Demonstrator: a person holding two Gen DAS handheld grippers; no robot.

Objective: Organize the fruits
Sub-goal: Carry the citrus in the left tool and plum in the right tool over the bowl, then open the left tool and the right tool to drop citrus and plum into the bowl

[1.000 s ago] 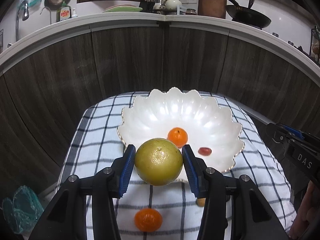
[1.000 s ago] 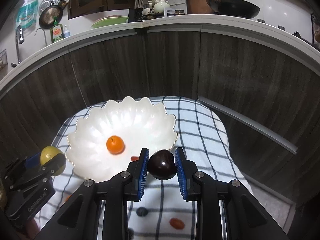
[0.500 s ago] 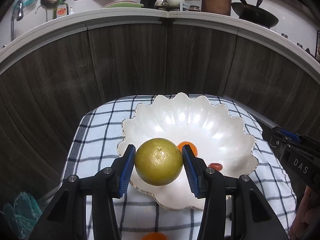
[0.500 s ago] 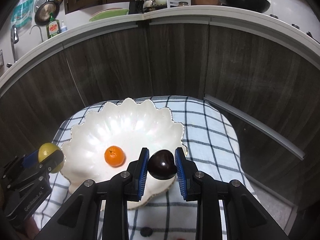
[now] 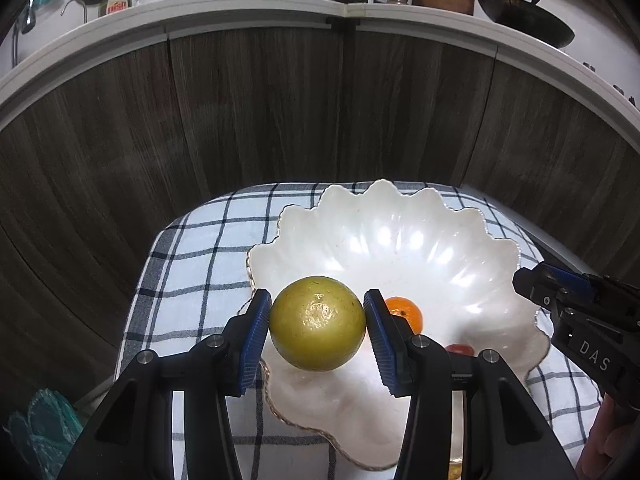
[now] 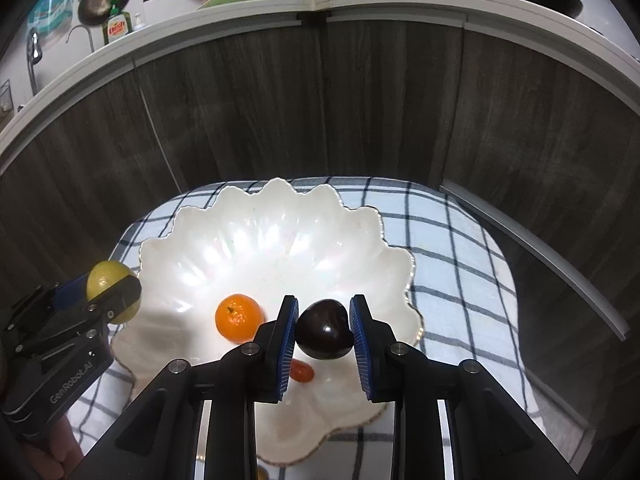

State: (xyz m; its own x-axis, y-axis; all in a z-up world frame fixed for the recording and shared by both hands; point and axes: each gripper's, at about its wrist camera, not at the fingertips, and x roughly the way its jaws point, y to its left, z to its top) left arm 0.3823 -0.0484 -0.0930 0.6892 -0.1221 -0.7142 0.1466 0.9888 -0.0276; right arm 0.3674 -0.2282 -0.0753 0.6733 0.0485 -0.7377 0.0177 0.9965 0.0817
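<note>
Left claw (image 5: 318, 330) squeezing a round yellow-green fruit (image 5: 318, 329) over the near edge of the white wavy bowl (image 5: 400, 240), tipped down; "GenRobot.AI" on its side (image 6: 76, 380). Right claw (image 6: 324, 332), marked "DAS" (image 5: 595, 354), pinching a dark plum (image 6: 325, 330) above the bowl too; small orange (image 6: 239, 317) and red tomato (image 6: 301, 371) lying inside; green "fresh" bottle (image 6: 117, 24) up on the counter.

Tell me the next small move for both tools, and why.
Probably lower both a little, then open. The left tool grips the yellow-green fruit over the white bowl's near edge, and the right tool holds the dark plum above the bowl, beside the orange.
</note>
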